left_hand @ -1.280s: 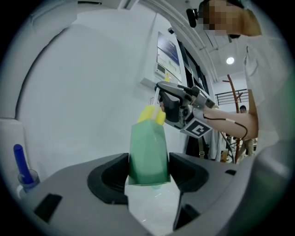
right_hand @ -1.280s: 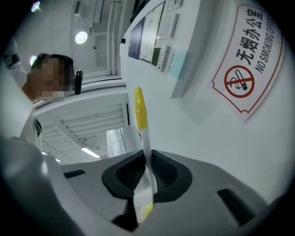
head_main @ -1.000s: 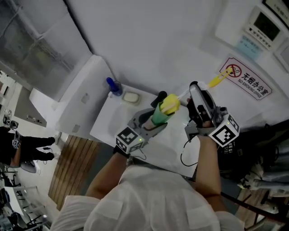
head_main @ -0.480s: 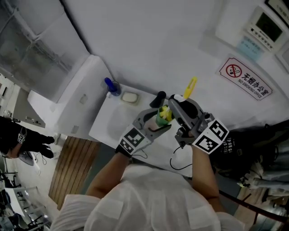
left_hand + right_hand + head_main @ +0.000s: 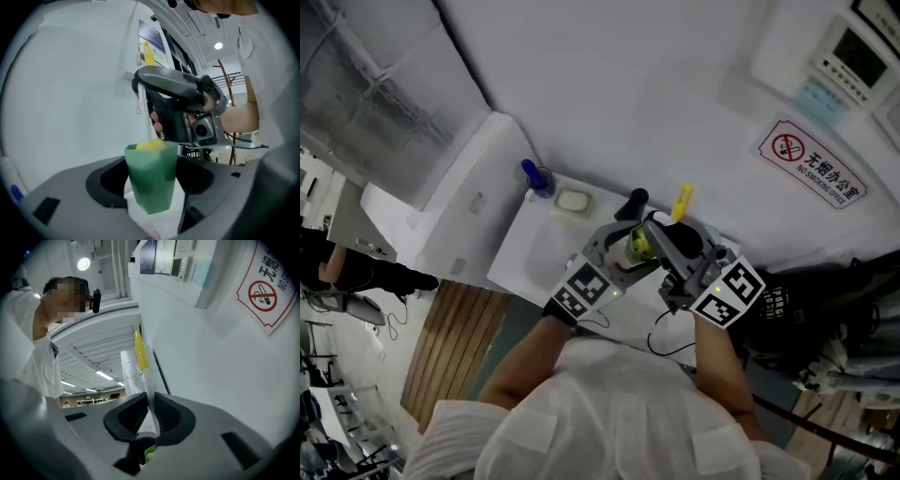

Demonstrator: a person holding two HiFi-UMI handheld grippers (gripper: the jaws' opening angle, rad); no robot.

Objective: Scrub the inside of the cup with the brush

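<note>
A green cup (image 5: 152, 180) sits between the jaws of my left gripper (image 5: 151, 187), which is shut on it and holds it above the table. Those jaws have just been opening a little, and the cup still rests between their pads. A yellow sponge head (image 5: 150, 145) shows at the cup's mouth. My right gripper (image 5: 151, 411) is shut on the brush's pale handle (image 5: 142, 357), whose yellow end points up. In the head view the cup (image 5: 635, 246) lies between the left gripper (image 5: 626, 251) and the right gripper (image 5: 661, 232), with the brush's handle end (image 5: 681, 202) above.
The white table (image 5: 530, 258) carries a blue bottle (image 5: 534, 178), a pale dish (image 5: 573, 202) and a black object (image 5: 633, 202) near the wall. A no-smoking sign (image 5: 811, 164) hangs at the right. A person (image 5: 356, 272) stands at the far left by the wooden floor (image 5: 450, 347).
My right gripper has moved left and down toward the cup. The brush has swung from slanting right to nearly upright, and its sponge head has sunk into the cup.
</note>
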